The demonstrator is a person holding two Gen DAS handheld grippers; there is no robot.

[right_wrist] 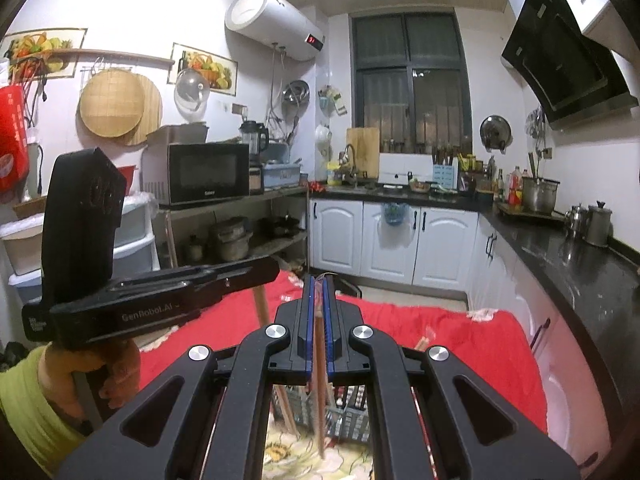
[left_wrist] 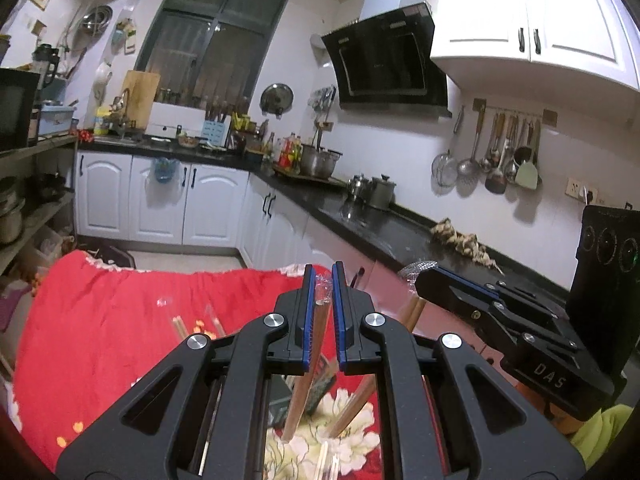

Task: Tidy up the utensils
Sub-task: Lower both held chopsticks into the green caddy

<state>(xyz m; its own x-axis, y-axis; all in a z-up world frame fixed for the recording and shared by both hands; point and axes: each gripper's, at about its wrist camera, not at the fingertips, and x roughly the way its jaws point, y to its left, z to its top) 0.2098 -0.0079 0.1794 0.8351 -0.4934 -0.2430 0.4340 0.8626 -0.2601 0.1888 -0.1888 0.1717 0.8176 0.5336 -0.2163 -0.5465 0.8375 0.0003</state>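
The left gripper [left_wrist: 321, 280] jaws clamp a wrapped chopstick pair [left_wrist: 308, 360]. The right gripper [right_wrist: 319, 292] jaws clamp another pair [right_wrist: 319, 380] above a grey slotted basket [right_wrist: 352, 420] holding chopsticks [right_wrist: 286, 412].

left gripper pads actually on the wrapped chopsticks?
Touching. The left wrist view shows the left gripper with its blue-padded jaws pressed against both sides of the wrapped chopsticks, which hang below them.

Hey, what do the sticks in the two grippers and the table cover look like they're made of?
Chopsticks in the left gripper: probably wood, brown and matte, in a clear, glossy plastic sleeve. The right gripper's look alike. Table cover: red, wrinkled flower-print fabric.
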